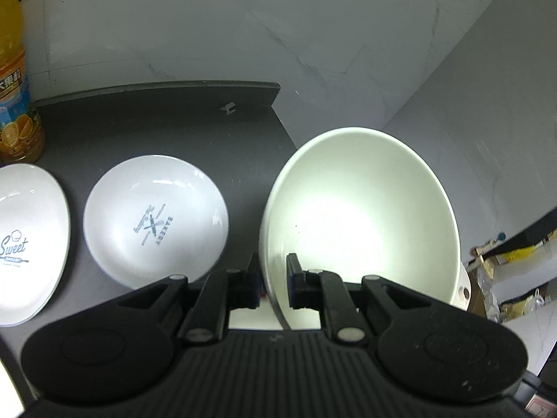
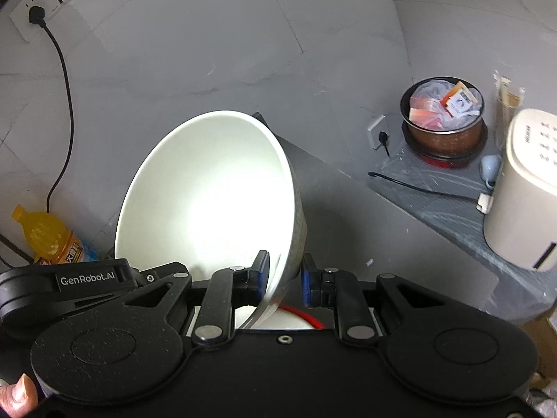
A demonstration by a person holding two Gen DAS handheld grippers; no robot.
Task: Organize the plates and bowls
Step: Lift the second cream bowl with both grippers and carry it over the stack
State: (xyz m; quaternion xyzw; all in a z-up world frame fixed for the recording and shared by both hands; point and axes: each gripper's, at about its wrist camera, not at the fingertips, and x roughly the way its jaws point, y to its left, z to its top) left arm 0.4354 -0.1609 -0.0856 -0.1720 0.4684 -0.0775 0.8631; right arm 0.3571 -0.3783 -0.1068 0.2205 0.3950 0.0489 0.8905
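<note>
A large white bowl [image 1: 362, 216] hangs tilted in the air over the right end of a black table [image 1: 174, 122]. My left gripper [image 1: 274, 271] is shut on its left rim, one pad inside and one outside. In the right wrist view the same bowl [image 2: 209, 202] has my right gripper [image 2: 285, 271] shut on its right rim, and the left gripper's body [image 2: 69, 285] shows at the lower left. On the table lie a white "Bakery" plate [image 1: 156, 219] and a white "Sweet" plate [image 1: 28, 240] farther left.
An orange juice bottle [image 1: 14, 80] stands at the table's back left by the wall. To the right, a lower grey counter [image 2: 435, 205] carries a filled pot [image 2: 442, 122], a cream appliance [image 2: 525, 191] and a cable. Something red-rimmed [image 2: 299, 313] lies under the bowl.
</note>
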